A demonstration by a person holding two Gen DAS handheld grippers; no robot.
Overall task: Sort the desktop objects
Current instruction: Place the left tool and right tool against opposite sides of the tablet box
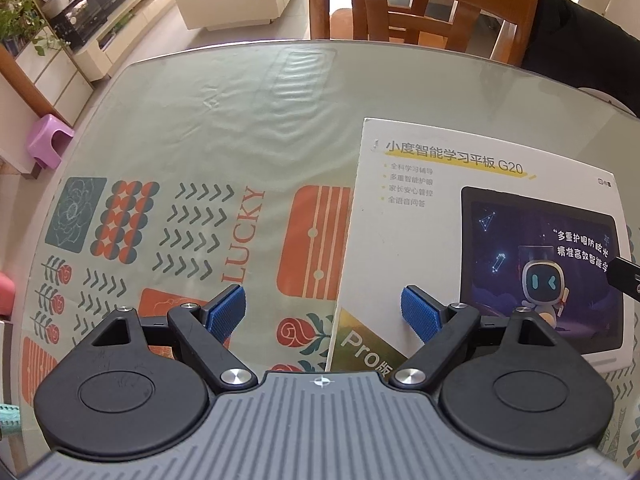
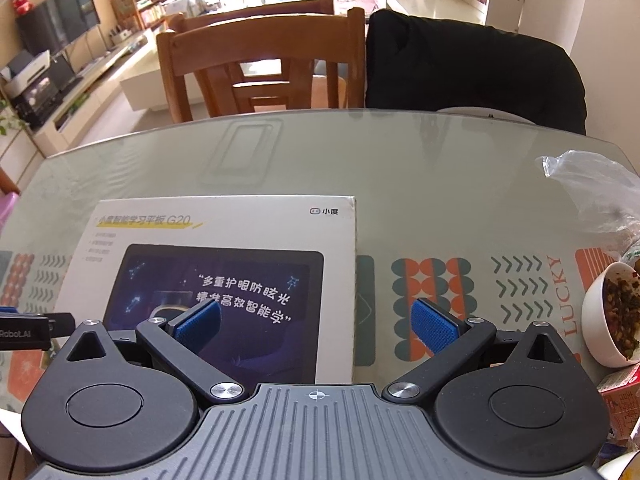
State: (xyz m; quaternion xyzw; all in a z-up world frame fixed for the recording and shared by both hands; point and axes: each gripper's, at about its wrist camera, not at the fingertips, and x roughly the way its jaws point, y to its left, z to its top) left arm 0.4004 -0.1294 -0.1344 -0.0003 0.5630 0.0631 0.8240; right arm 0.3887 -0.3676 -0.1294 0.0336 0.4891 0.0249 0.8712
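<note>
A flat white tablet box (image 1: pixel 460 216) with a dark tablet picture lies on the glass-topped table. In the left wrist view my left gripper (image 1: pixel 322 314) is open and empty, its jaws spanning the box's left edge. In the right wrist view the same box (image 2: pixel 224 248) lies at the left, and my right gripper (image 2: pixel 316 322) is open and empty, its jaws spanning the box's right edge. The left gripper's black tip (image 2: pixel 24 330) shows at the far left there, and the right gripper's tip (image 1: pixel 624 276) shows at the far right in the left wrist view.
A white bowl of cooked food (image 2: pixel 612 316) and a clear plastic bag (image 2: pixel 592 184) sit at the table's right edge, with a red carton (image 2: pixel 620 400) in front. Wooden chairs (image 2: pixel 260 64) and a black garment (image 2: pixel 472 64) stand behind the table. A patterned cloth lies under the glass (image 1: pixel 200 240).
</note>
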